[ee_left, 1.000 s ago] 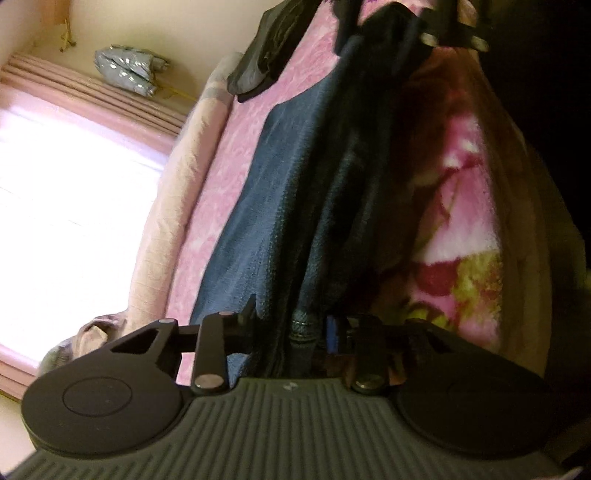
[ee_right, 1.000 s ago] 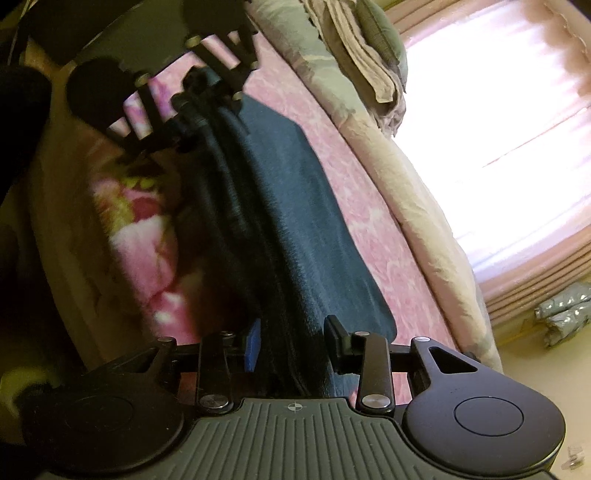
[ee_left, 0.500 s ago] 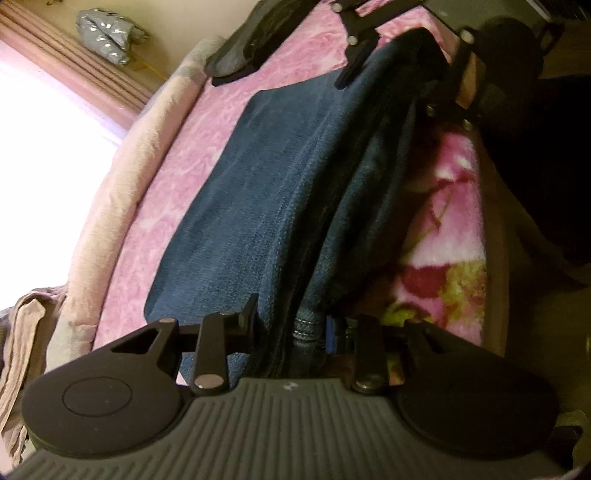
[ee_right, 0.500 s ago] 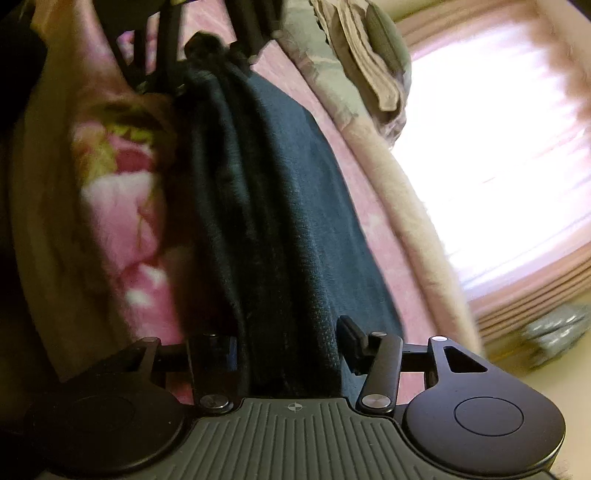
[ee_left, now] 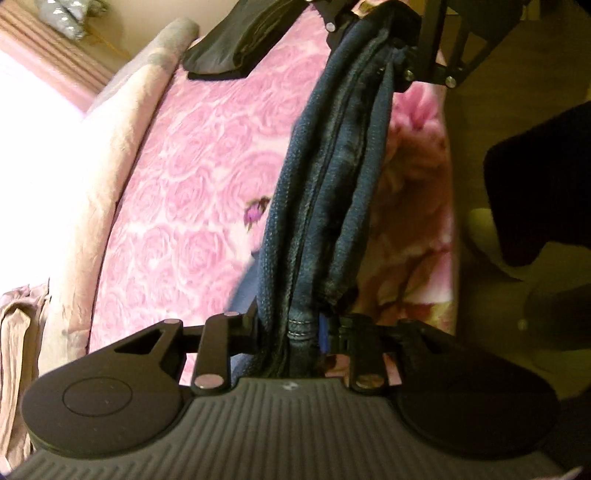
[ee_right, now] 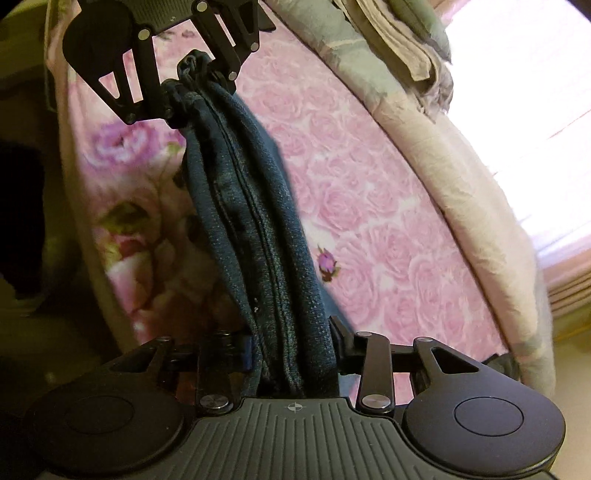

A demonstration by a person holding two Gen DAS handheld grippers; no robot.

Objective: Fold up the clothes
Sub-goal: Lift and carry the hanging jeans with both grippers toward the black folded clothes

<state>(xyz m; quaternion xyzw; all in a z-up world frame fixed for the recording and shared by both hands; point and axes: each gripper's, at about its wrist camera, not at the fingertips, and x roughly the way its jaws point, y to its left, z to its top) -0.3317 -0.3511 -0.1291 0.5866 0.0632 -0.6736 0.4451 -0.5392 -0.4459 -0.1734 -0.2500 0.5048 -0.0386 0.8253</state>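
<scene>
A pair of dark blue jeans (ee_left: 325, 206) is bunched into a thick band, stretched taut between my two grippers above a pink rose-patterned bedspread (ee_left: 192, 192). My left gripper (ee_left: 295, 332) is shut on one end of the jeans. My right gripper (ee_right: 295, 350) is shut on the other end. The jeans (ee_right: 255, 229) run away from the right wrist camera to the left gripper (ee_right: 184, 77) at the top. In the left wrist view the right gripper (ee_left: 391, 48) shows at the top, clamped on the far end.
A folded black garment (ee_left: 236, 48) lies at the far end of the bed. A beige quilt (ee_right: 461, 184) runs along the window side, with folded clothes (ee_right: 406, 33) on it. A floral blanket (ee_left: 410, 206) covers the near bed edge. Bright window beyond.
The jeans have come up off the bedspread: earlier a broad flat panel lay on it, now the cloth hangs as a narrow bunched band between both grippers. Both stay shut on it.
</scene>
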